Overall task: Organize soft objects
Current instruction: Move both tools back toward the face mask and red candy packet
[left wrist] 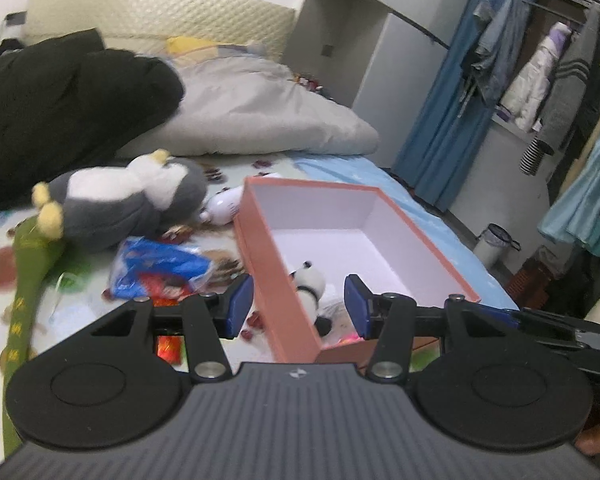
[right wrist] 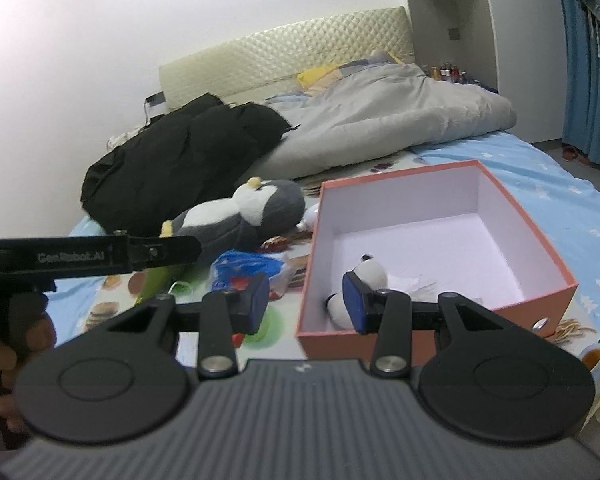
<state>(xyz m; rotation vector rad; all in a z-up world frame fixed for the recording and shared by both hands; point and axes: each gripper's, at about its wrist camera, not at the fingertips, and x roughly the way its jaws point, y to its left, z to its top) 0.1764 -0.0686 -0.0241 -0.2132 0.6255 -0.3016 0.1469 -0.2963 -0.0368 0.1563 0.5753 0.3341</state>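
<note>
A salmon-pink box (left wrist: 380, 256) (right wrist: 440, 248) with a white inside stands open on the bed. A small panda plush (left wrist: 309, 280) (right wrist: 370, 274) lies in its near corner. Left of the box lie a grey-and-white penguin plush (left wrist: 132, 196) (right wrist: 244, 212), a blue snack packet (left wrist: 160, 268) (right wrist: 248, 268), a green plush (left wrist: 24, 280) (right wrist: 154, 282) and a small white toy (left wrist: 224, 206). My left gripper (left wrist: 298, 308) hovers open over the box's near left wall and holds nothing. My right gripper (right wrist: 306, 304) is open and bare above the box's near corner.
A black jacket (left wrist: 60, 112) (right wrist: 180, 156) and a grey duvet (left wrist: 260, 108) (right wrist: 380, 120) are piled toward the headboard. Right of the bed are a blue curtain (left wrist: 452, 112), hanging clothes (left wrist: 560, 80) and a bin (left wrist: 492, 242) on the floor. A hand (right wrist: 4, 360) holds the left gripper.
</note>
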